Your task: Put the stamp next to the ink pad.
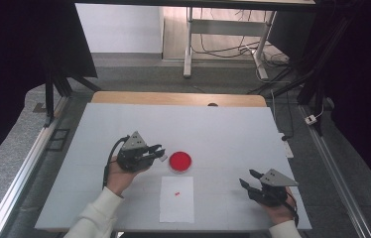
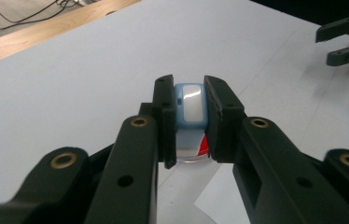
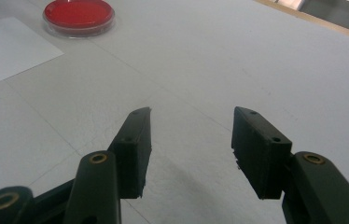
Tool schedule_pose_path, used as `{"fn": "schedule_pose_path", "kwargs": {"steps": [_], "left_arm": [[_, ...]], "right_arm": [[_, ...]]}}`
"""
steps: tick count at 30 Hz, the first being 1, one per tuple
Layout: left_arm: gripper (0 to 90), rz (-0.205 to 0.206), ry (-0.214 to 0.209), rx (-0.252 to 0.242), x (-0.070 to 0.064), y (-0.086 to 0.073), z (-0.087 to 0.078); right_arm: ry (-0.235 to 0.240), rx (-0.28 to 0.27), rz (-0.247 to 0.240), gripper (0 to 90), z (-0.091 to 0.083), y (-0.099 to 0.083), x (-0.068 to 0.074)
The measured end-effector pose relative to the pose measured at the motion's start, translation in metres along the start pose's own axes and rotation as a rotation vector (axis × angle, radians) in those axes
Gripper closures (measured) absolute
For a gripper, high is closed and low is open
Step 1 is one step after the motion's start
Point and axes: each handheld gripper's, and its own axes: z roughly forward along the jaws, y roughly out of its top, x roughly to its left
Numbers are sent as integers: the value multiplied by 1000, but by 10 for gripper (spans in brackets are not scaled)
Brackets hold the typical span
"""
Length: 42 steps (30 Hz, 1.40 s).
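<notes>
Your left hand-held gripper [image 2: 191, 116] clamped a small pale-blue, white-faced block [image 2: 190, 105] just beside the round red-filled clear dish [image 1: 180, 161] on the white table [image 1: 223, 129]. Right hand-held gripper [image 3: 191, 140]: jaws apart, holding nothing.

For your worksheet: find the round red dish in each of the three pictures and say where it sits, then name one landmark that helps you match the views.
High view: the red dish sits at table centre, just right of the left gripper.
Left gripper view: a red sliver shows low between the jaws, behind the blue-and-white stamp.
Right gripper view: top left, far from the open right gripper.
Shared landmark: the white paper sheet beside the dish.
</notes>
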Motion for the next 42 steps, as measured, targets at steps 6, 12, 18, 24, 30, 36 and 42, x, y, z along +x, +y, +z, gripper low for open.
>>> {"fn": "schedule_pose_path", "kwargs": {"steps": [6,12,18,24,30,36,42], "left_arm": [[749,-7,32,35,9,-2,10],[747,-8,56,72,18,-6,21],[747,-15,67,103,25,-9,33],[747,-28,74,129,31,-13,48],[746,-14,81,159,31,-15,55],[744,5,91,186,28,-17,59],[741,6,91,192,28,-17,61]], "right_arm": [[0,-1,4,476,1,0,0],[0,9,3,476,2,0,0],[-6,13,1,476,3,-1,-1],[-2,21,1,475,4,-1,0],[-8,24,-2,475,4,-2,-1],[-9,19,-1,474,3,-1,-1],[-5,19,-2,474,3,-1,-1]]}}
